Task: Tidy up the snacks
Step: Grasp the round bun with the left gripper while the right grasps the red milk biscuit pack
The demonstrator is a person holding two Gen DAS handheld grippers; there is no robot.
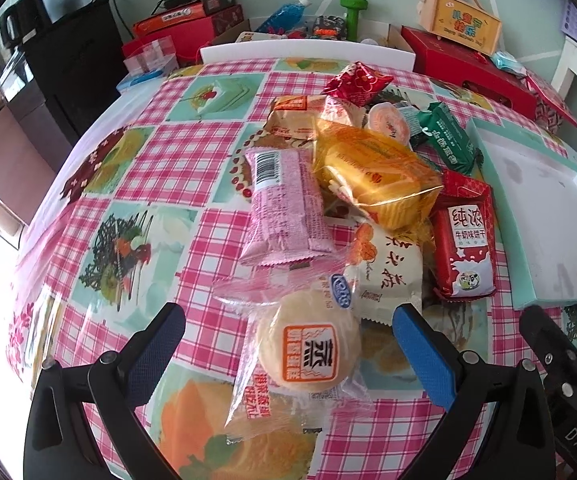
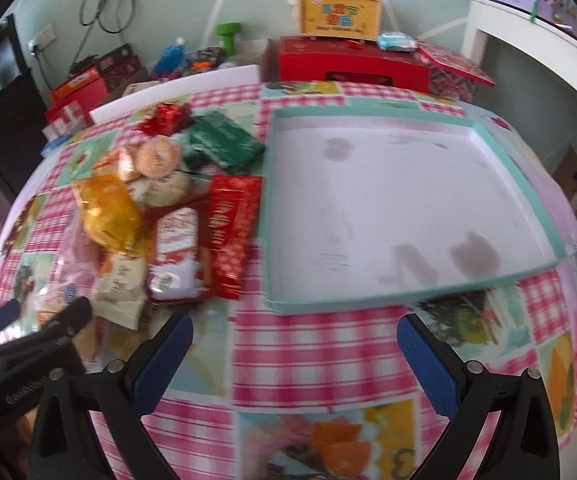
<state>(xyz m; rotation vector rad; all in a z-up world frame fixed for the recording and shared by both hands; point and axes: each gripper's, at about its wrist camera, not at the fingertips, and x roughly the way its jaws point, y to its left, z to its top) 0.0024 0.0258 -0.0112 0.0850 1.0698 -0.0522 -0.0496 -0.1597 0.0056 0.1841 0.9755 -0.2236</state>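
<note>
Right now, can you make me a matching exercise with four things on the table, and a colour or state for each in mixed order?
Things:
1. tray
2. pink packet
3. left gripper
4. green packet

Descriptions:
A. open, around a round bun in a clear wrapper
B. empty, with a teal rim
C. lies barcode side up
D. at the far side of the pile, next to the tray

Pairs: 1-B, 2-C, 3-A, 4-D

Pink-and-white checked tablecloth (image 1: 160, 152) with dessert pictures, mint-rimmed white tray (image 2: 388, 208), snacks in pink (image 1: 284, 204), orange-gold (image 1: 376, 176), red (image 1: 464, 248), and green I think (image 2: 224, 144).
</note>
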